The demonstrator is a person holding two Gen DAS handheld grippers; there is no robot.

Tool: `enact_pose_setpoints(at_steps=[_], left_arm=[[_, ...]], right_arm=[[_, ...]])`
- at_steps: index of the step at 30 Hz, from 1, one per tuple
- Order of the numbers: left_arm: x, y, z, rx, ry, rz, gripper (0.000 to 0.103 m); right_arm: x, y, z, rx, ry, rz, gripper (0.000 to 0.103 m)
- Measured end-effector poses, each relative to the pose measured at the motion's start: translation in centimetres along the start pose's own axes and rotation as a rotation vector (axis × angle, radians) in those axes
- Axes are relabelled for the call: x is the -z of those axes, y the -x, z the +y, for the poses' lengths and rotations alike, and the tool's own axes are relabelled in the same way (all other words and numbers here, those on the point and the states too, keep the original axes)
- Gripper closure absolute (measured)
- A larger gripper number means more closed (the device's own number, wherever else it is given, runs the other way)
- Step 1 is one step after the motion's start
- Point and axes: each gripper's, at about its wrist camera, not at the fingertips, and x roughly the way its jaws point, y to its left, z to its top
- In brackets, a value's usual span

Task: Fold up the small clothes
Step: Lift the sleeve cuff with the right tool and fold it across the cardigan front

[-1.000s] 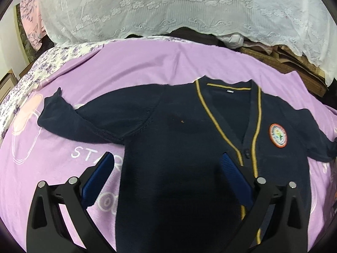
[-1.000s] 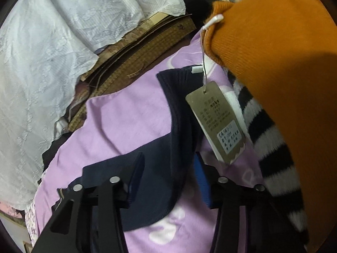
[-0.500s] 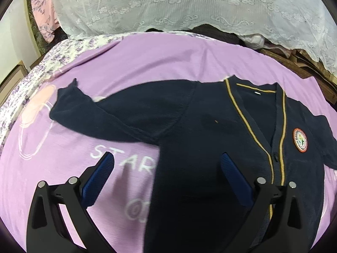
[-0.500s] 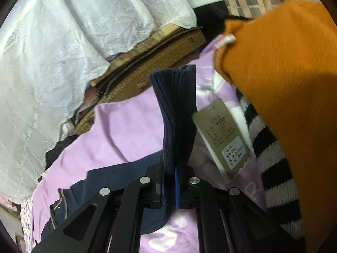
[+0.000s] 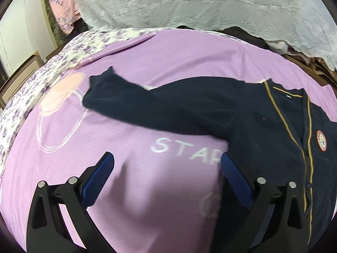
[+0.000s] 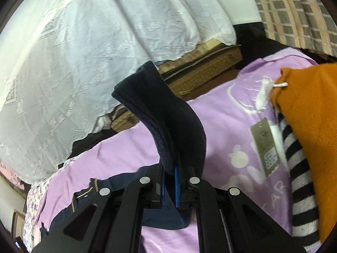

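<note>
A navy cardigan (image 5: 263,126) with yellow trim and a round chest badge lies flat on the purple bedsheet (image 5: 137,189). Its one sleeve (image 5: 118,99) stretches out to the left. My left gripper (image 5: 166,177) hovers open over bare sheet just left of the cardigan's body, below that sleeve, nothing between its blue pads. In the right wrist view my right gripper (image 6: 170,181) is shut on the cardigan's other sleeve cuff (image 6: 160,109), which stands lifted above the bed, its end drooping forward over the fingers.
An orange knit garment (image 6: 311,126) and a black-and-white striped one (image 6: 299,168) lie at the right with a paper hang tag (image 6: 265,147). White lace cloth (image 5: 200,6) covers things behind the bed. A woven mat (image 6: 206,71) lies beyond the sheet's edge.
My right gripper shut on the sleeve cuff and raised it off the bed. My left gripper slid left, off the cardigan's body to above bare sheet, staying open.
</note>
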Motion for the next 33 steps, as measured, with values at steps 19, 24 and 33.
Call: enact_pose_setpoints(at_steps=[19,24,33], left_arm=[[0.6,-1.2,1.8,0.004,0.042,0.038,0.004],[0.2,-1.2,0.8,0.021,0.026,0.040,0.004],[-5.8,1.5,-6.9,0.226,-0.111,-0.010,0.004]], right_arm=[[3.1,-0.9,13.1,-0.172,0.192,0.041,0.096],[4.6,-1.8,16.1,-0.212,0.243,0.074,0.096],[8.5,-3.6,20.0,-0.261,0.342,0.156,0.096]])
